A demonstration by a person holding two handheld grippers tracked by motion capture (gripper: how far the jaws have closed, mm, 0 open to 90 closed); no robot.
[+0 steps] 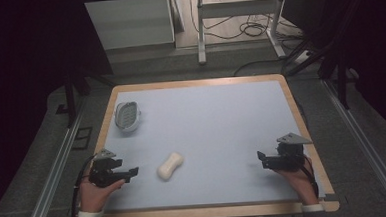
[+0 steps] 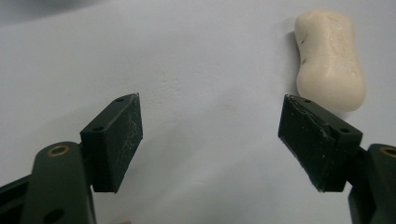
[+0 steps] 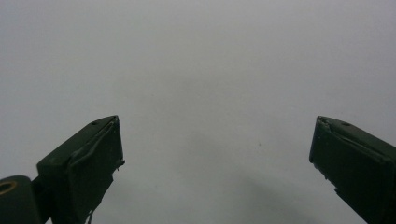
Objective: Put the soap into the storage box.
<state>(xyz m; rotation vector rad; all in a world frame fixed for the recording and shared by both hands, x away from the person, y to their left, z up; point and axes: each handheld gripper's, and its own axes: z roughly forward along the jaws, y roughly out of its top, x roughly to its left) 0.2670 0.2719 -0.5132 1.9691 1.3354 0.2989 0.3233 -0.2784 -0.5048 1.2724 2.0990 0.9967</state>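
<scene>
A cream, waisted bar of soap [image 1: 170, 165] lies on the pale blue table top [image 1: 212, 132], front left of centre. My left gripper [image 1: 132, 172] rests at the front left, pointing right toward the soap with a short gap between them, and stands open with nothing between its pads. In the left gripper view the soap [image 2: 330, 58] lies just beyond the right pad [image 2: 306, 137], and the gripper [image 2: 210, 105] gapes over bare table. My right gripper [image 1: 260, 158] sits at the front right, pointing left; its jaws [image 3: 217, 123] are wide apart over bare table.
A grey oval soap dish [image 1: 128, 116] with a ribbed inside lies at the back left of the table. A wooden rim [image 1: 302, 123] frames the table. Beyond the far edge stand metal frame legs and cables on the floor.
</scene>
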